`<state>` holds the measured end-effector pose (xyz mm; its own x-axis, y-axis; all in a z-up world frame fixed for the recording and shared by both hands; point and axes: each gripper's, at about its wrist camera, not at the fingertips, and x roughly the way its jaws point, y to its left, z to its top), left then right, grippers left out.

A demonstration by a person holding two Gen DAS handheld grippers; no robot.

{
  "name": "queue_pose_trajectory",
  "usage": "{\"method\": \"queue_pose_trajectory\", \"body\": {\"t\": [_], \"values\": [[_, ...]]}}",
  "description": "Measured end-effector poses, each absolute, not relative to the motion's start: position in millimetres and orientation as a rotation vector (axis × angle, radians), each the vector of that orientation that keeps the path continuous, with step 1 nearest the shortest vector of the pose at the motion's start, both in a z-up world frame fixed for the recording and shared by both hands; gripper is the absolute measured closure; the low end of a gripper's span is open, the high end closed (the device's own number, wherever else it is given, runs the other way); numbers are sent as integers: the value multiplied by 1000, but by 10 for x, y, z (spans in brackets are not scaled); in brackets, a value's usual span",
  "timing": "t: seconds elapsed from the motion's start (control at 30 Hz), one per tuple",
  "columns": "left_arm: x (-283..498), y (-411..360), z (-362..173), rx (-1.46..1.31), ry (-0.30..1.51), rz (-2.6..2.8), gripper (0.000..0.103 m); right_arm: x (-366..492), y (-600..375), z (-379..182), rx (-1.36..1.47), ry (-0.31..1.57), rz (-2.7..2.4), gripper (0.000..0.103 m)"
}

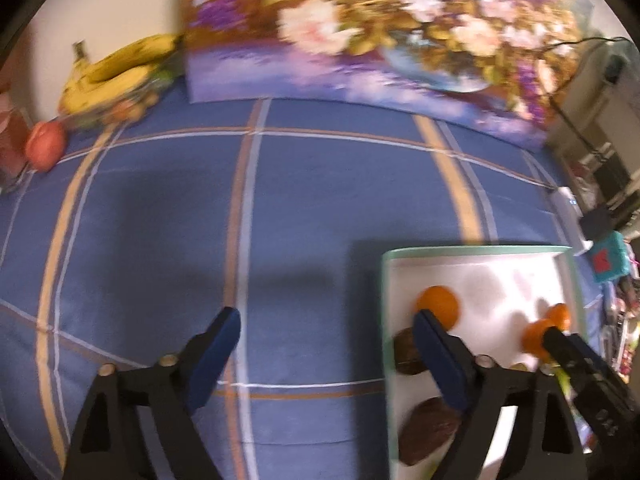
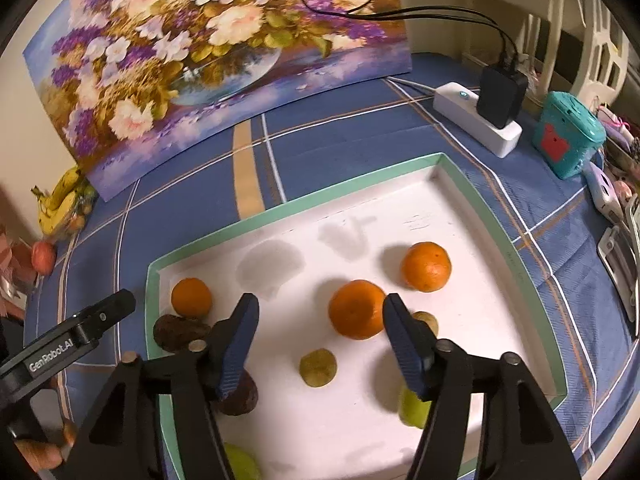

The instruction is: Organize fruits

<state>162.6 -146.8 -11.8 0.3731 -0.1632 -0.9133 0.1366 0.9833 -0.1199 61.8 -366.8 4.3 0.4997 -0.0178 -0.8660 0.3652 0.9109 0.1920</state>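
Right wrist view: the right tongs [image 2: 318, 324] stand apart, gripping nothing; a middle orange [image 2: 357, 309] lies on the tray floor just ahead of the tips, its right edge beside the right blue pad, though whether pad and peel touch cannot be told; a small olive-green fruit [image 2: 318, 367] sits between the two arms, nearer the camera; a second green fruit [image 2: 414, 406] is partly hidden behind the right arm, and a tan one [image 2: 426, 320] peeps out beyond the right pad; a far orange [image 2: 425, 266] rests well apart toward the right wall; a left orange [image 2: 191, 297] sits near the left wall, touching a brown fruit [image 2: 176, 331]; another brown fruit [image 2: 239, 396] lies behind the left arm; all these rest in a white tray [image 2: 280, 210] with a mint-green rim, set on a blue checked tabletop [image 2: 352, 124].

Left wrist view: the left tongs [image 1: 326, 322] are spread wide and empty, hanging over the tabletop at the tray's left wall, with the right blue pad over the tray; the picture is blurred; far off at the tabletop's back left corner lie bananas [image 1: 116, 70] and a red apple [image 1: 45, 146]; a flower painting [image 2: 224, 52] leans at the back.
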Motion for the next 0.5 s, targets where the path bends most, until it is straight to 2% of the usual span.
{"method": "queue_pose_trajectory", "body": {"t": [0.03, 0.13, 0.5], "values": [[1615, -1410, -126, -25, 1171, -174, 5, 624, -3641, 51, 368, 1027, -233, 36], [1569, -1258, -113, -40, 1155, -145, 0, 631, -3587, 79, 355, 1018, -225, 16], [1303, -921, 68, -58, 1065, -103, 0, 602, -3340, 188, 309, 991, -188, 14]]}}
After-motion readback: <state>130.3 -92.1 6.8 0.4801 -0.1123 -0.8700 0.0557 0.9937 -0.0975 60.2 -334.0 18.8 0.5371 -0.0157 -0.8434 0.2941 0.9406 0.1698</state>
